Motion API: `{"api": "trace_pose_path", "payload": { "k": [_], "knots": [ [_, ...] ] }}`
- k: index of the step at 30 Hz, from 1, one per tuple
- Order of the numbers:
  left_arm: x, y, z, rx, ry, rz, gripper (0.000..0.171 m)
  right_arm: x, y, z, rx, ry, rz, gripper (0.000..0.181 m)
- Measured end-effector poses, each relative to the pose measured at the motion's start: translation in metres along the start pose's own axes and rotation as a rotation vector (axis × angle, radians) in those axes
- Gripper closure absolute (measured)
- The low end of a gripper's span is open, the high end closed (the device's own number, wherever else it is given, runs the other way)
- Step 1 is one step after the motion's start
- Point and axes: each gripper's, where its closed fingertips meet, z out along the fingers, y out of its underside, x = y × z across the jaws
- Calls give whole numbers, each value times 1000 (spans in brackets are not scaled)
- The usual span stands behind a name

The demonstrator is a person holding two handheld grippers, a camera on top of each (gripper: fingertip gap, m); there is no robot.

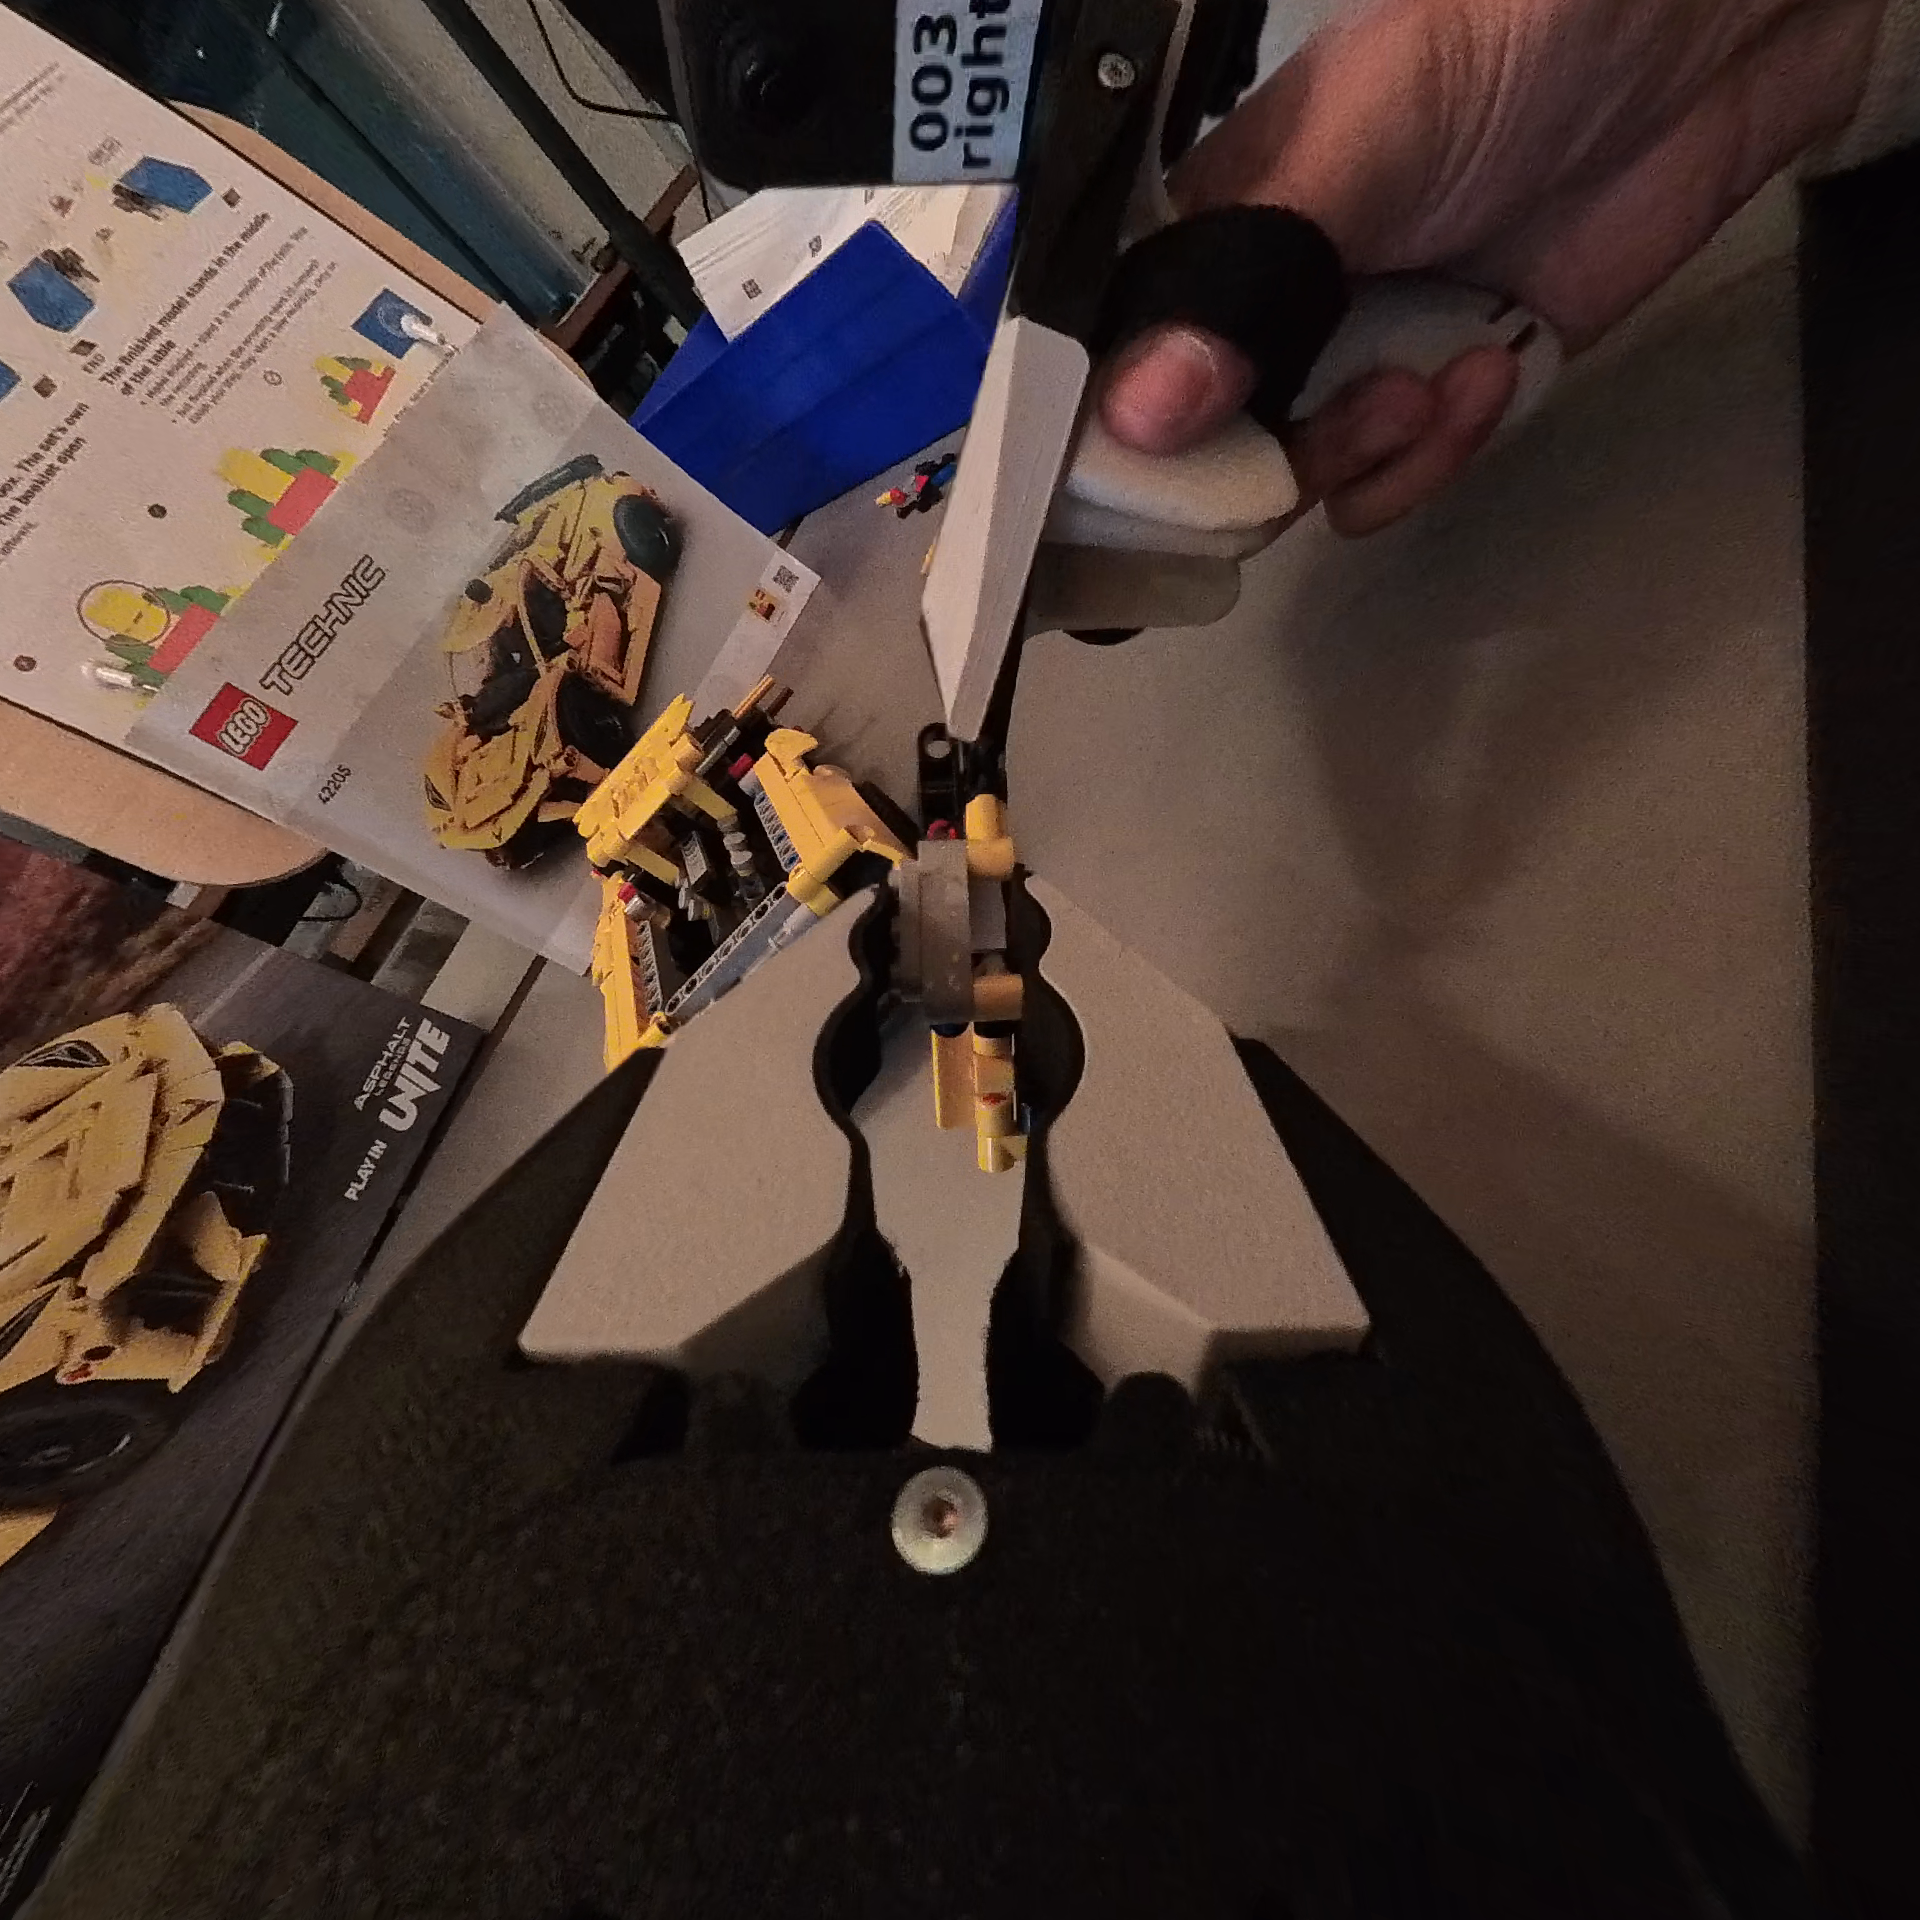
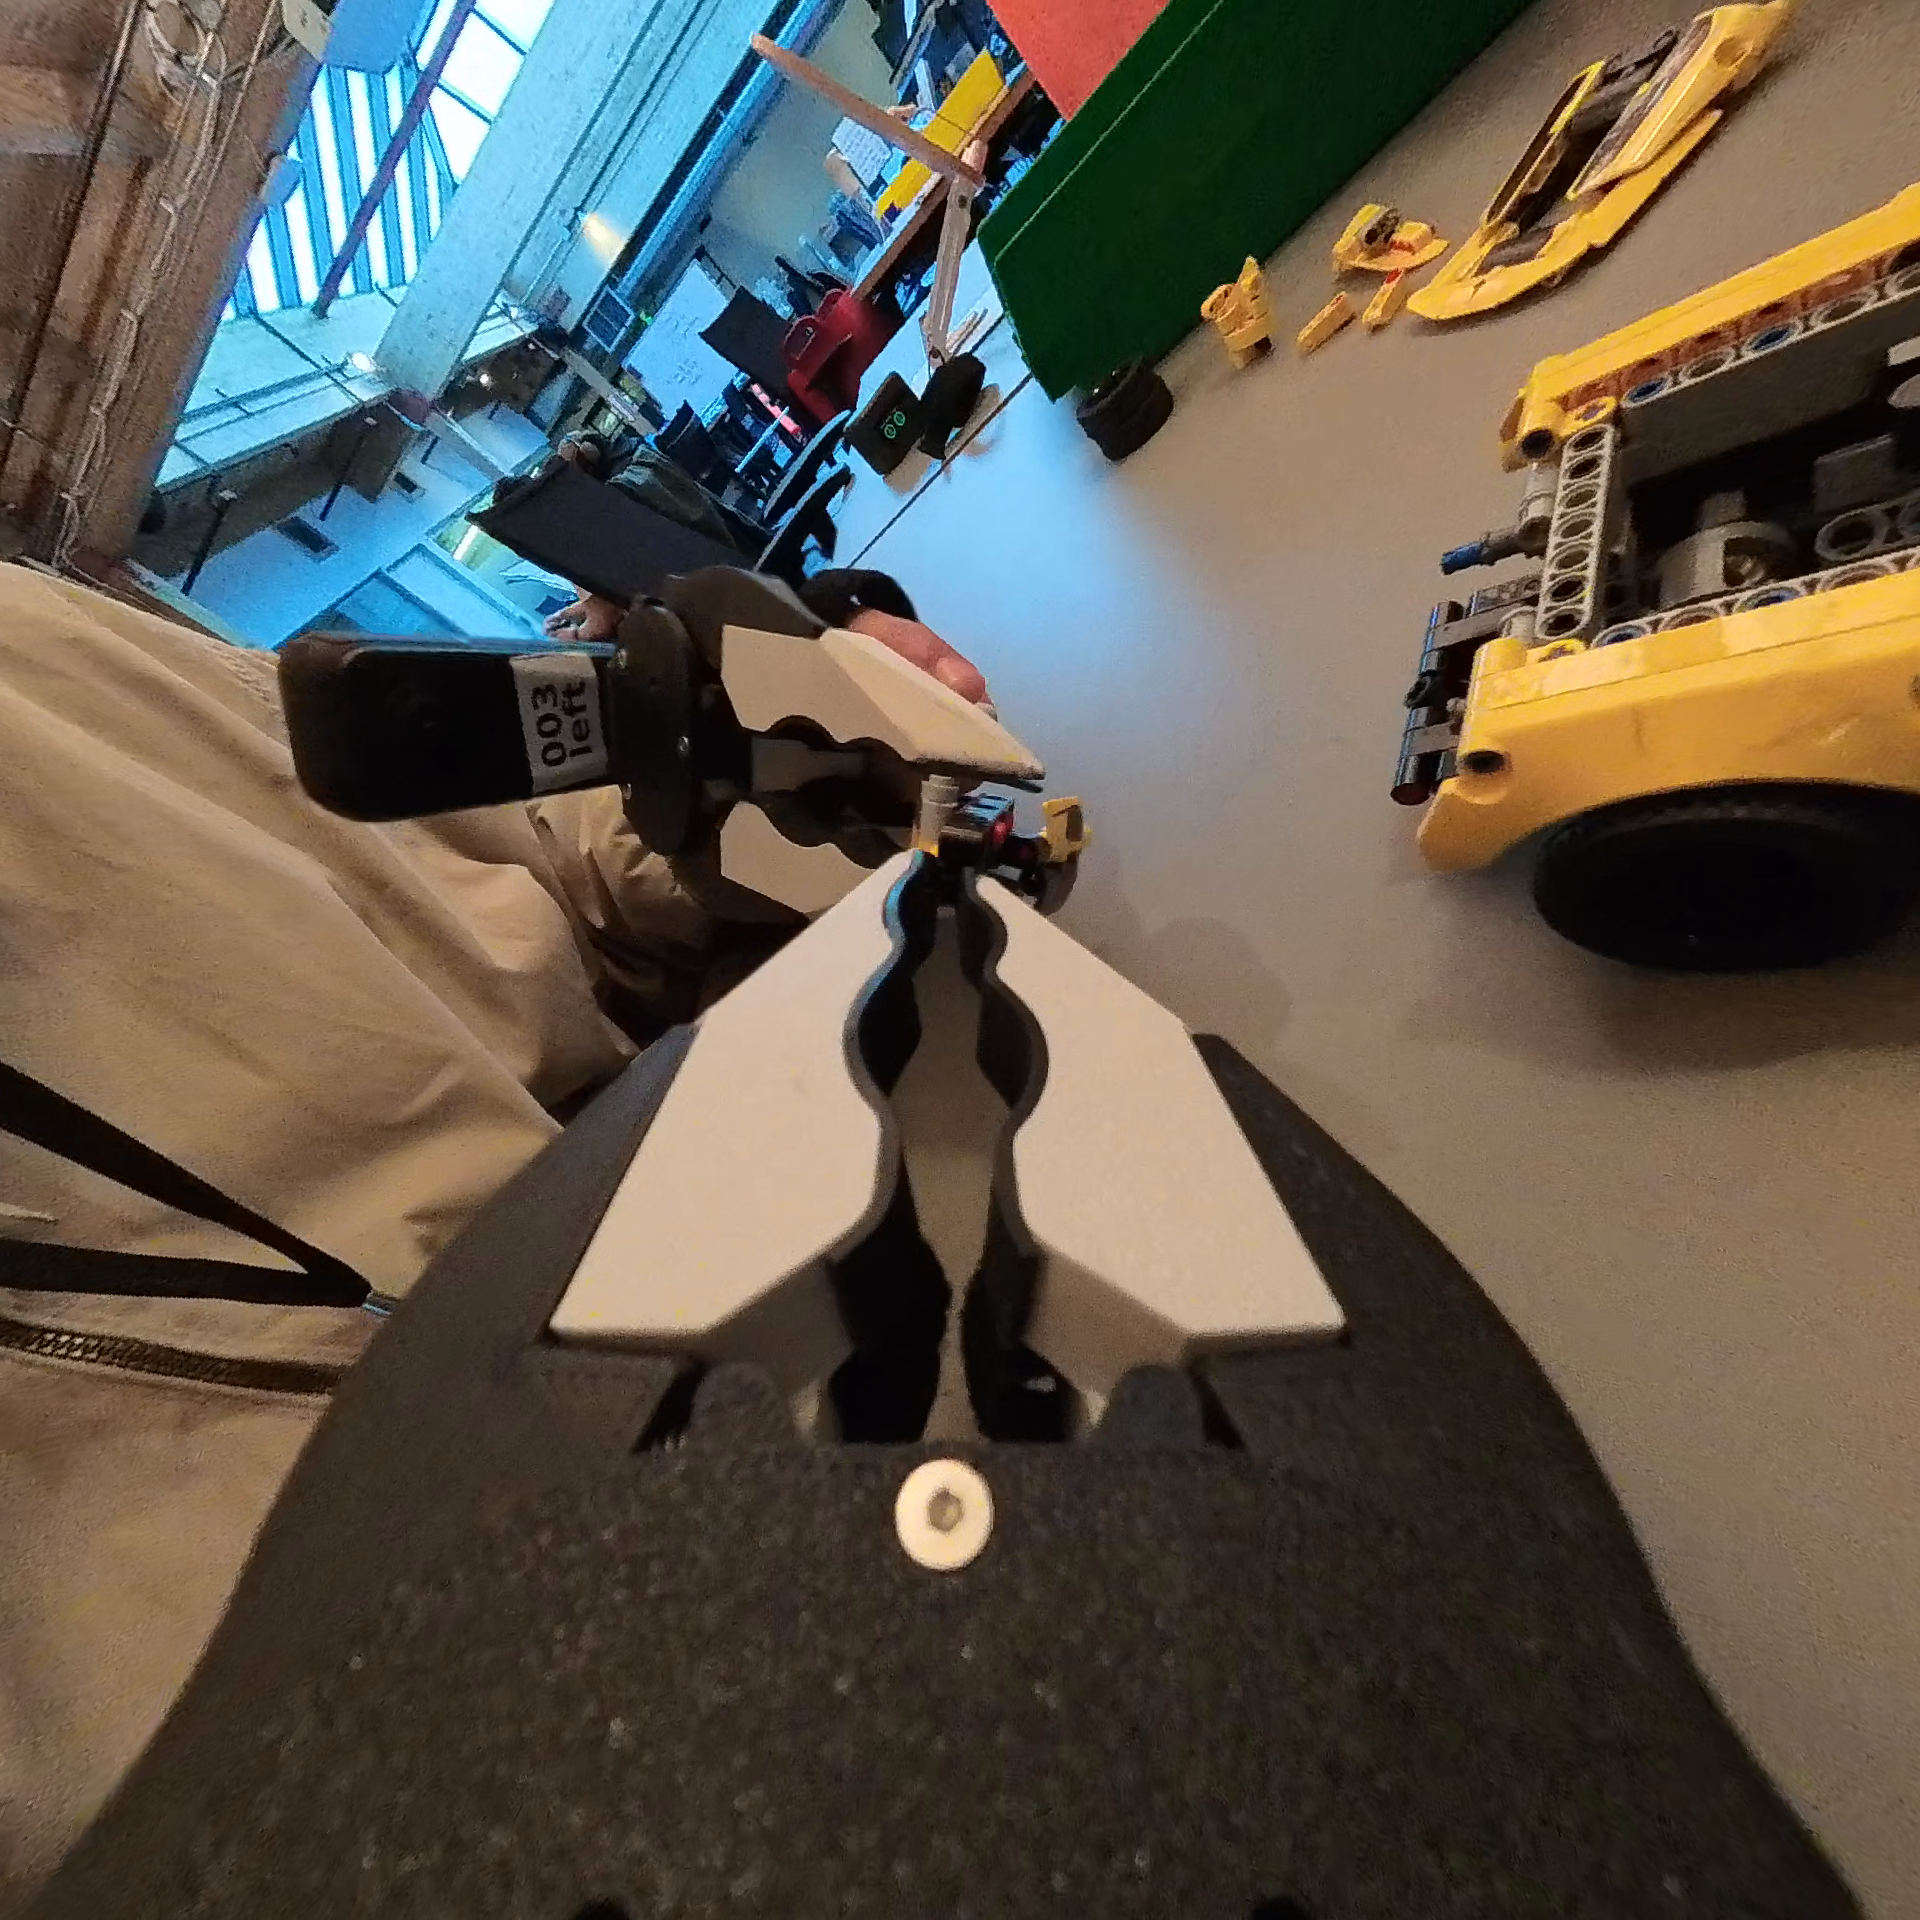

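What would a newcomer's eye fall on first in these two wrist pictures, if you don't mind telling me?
First, the small yellow and grey brick assembly clamped in the left gripper, with the right gripper pinching its black end from the other side. Next, the half-built yellow car chassis on the grey table, and the building booklet with a yellow car on its cover beside it.

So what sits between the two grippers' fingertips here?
A small yellow, grey and black brick assembly. The left gripper is shut on it, and the right gripper pinches its black end. The left wrist view shows it best.
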Motion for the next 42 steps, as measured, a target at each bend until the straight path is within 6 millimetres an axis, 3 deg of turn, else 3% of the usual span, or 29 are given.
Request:
{"api": "trace_pose_path", "payload": {
  "k": [6, 15, 21, 42],
  "knots": [
    [-4, -6, -1, 31, -21, -10, 152, -9, -6, -2, 84, -170, 158, 175],
    [1, 1, 4, -31, -34, 55, 152, 4, 5, 8, 8, -21, 69, 166],
    [-8, 3, 3, -18, -59, 52, 152, -3, -6, 1, 64, -90, 87, 164],
    [-3, 5, 9, -85, -100, 163, 152, 7, 4, 1, 4, -27, 107, 176]
  ]
}}
